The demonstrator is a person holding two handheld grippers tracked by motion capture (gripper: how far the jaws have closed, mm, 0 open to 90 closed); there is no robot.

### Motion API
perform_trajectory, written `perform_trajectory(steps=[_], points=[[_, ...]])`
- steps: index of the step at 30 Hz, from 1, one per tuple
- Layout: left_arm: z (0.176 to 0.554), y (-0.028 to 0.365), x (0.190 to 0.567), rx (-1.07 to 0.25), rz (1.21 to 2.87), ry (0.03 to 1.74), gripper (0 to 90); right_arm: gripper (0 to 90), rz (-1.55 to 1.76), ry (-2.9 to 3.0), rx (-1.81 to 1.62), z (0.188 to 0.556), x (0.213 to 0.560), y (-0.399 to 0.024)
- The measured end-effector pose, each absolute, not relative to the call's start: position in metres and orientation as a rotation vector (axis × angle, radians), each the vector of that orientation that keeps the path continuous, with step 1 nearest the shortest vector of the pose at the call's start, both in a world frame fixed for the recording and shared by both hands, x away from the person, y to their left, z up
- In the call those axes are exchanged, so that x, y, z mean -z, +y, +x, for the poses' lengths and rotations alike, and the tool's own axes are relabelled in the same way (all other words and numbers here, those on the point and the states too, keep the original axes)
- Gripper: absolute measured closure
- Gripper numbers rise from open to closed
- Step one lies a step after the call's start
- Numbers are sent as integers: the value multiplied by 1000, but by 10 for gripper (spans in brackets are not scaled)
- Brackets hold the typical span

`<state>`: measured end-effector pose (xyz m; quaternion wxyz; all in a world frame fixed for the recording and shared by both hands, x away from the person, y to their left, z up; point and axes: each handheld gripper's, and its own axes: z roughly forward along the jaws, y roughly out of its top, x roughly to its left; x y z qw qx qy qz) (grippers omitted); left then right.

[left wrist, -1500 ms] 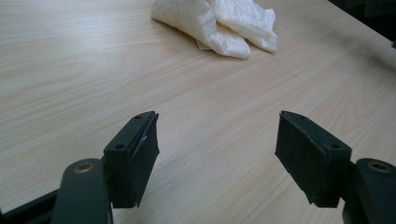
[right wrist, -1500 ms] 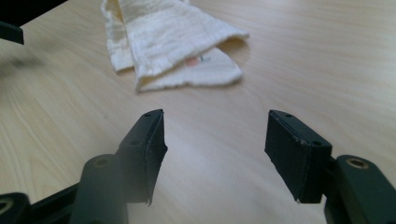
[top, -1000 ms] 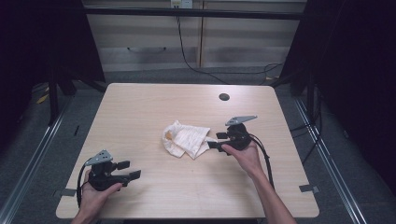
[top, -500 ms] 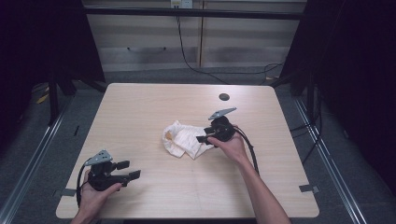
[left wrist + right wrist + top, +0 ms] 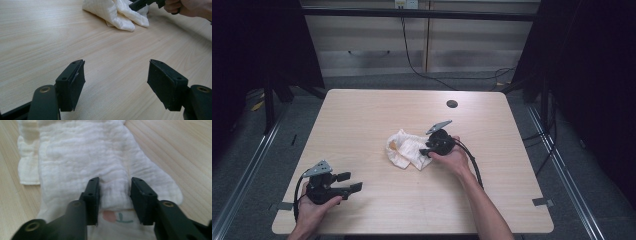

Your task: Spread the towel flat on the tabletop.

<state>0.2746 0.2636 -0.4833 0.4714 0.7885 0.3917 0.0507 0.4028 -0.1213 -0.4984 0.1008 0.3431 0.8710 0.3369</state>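
The right gripper (image 5: 428, 150) is sitting at the center of the high view, its jaws having just been closing around a raised fold of the white cloth (image 5: 406, 153). In the right gripper view, the 2 black pads (image 5: 93, 199) are flanking that fold (image 5: 113, 192) closely, touching its sides — whether they are pressing firmly, I cannot tell. The cloth is lying crumpled on the wooden table (image 5: 362, 120), just left of center in the high view.

The left gripper (image 5: 351, 182) is resting at the lower left of the high view, in the person's left hand (image 5: 314, 207), well apart from the cloth. Its jaws are standing spread wide with nothing between them, as the left gripper view shows over bare wood.

The right gripper view is revealing details the high view is not giving: the cloth's crinkled, gauze-like weave, its layered edges at the upper left of that frame, and a small pink and green mark (image 5: 116, 217) near the bottom center. The left gripper view is showing the cloth (image 5: 117, 13) at its top center — a quilted, rumpled heap — with the right gripper's jaw tip and the right hand (image 5: 190, 7) at the upper right. The high view alone is showing a dark round hole (image 5: 452, 104) in the pale, fine-grained tabletop.
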Motion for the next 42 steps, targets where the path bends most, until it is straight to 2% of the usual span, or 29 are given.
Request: perform_trajectory(steps=[3,7,15,26,42], points=[[274,263,483,-124,1933,958,297,762,1007,2579,-1000,400,498,-122],[274,263,483,-124,1933,959,297,815,1063,2586,-1080,399,501,-129],[274,264,483,-125,1931,964,297,825,1062,2603,-1129,390,502,-137],[273,264,482,-141,1926,960,291,825,1008,2605,-1154,353,503,-147],[272,265,481,-168,1907,970,227,823,954,2630,-1148,309,501,-156]])
